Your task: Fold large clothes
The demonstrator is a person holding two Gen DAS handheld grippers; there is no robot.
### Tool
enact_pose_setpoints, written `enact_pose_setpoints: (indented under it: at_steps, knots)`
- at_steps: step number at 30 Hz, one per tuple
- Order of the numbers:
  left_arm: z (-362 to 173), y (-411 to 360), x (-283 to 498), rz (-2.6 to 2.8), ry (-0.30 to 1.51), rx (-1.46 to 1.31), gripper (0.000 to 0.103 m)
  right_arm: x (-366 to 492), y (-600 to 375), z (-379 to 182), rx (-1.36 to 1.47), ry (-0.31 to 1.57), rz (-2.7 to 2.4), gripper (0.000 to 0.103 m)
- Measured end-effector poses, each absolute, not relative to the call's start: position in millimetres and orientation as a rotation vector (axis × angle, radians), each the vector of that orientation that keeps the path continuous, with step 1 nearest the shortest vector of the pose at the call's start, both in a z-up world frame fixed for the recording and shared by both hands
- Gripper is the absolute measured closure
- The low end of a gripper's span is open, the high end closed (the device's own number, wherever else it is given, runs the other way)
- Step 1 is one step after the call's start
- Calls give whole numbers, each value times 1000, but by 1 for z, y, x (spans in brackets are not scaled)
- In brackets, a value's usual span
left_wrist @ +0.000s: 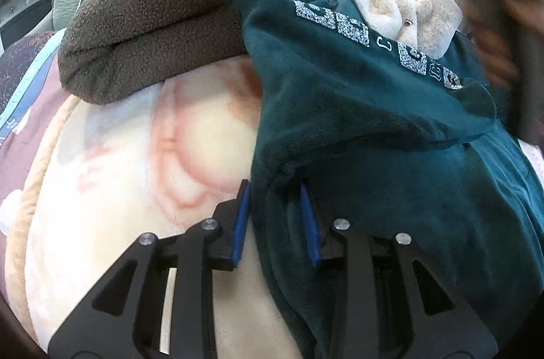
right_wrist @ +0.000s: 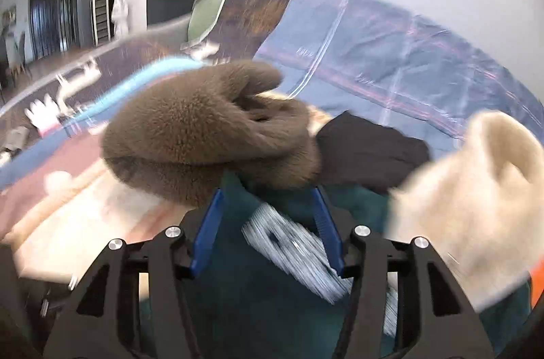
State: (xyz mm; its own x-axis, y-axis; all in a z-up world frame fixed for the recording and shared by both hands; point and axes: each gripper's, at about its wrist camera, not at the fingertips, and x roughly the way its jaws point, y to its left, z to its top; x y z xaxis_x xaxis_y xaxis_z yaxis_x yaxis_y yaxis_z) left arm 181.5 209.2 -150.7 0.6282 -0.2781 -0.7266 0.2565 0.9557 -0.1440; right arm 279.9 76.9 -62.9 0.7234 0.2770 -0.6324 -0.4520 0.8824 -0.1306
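Mid-fold: left gripper (left_wrist: pixel 276 216) loosely pinched teal hoodie (left_wrist: pixel 374 127) edge; right gripper (right_wrist: pixel 268 219) gaped empty above it. Next: regrasp, fold over.

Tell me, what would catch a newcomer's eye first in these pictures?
Probably the dark green fleece top with silver lettering, spread over the right of the left wrist view, its edge lying between the blue pads of the left gripper. Behind it to the left lies a folded brown fleece bundle on a pale patterned blanket. A cream fleece garment peeks out above the green top.
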Motion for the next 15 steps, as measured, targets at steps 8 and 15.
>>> enact_pose_setpoints:
  at_steps: [8, 15]
  knots:
    - [-149, 217, 182, -316, 845, -56, 72, 217, -143, -135, 87, 913, 60, 49]
    - [-111, 200, 157, -178, 765, 54, 77, 205, -122, -176, -134, 834, 137, 15]
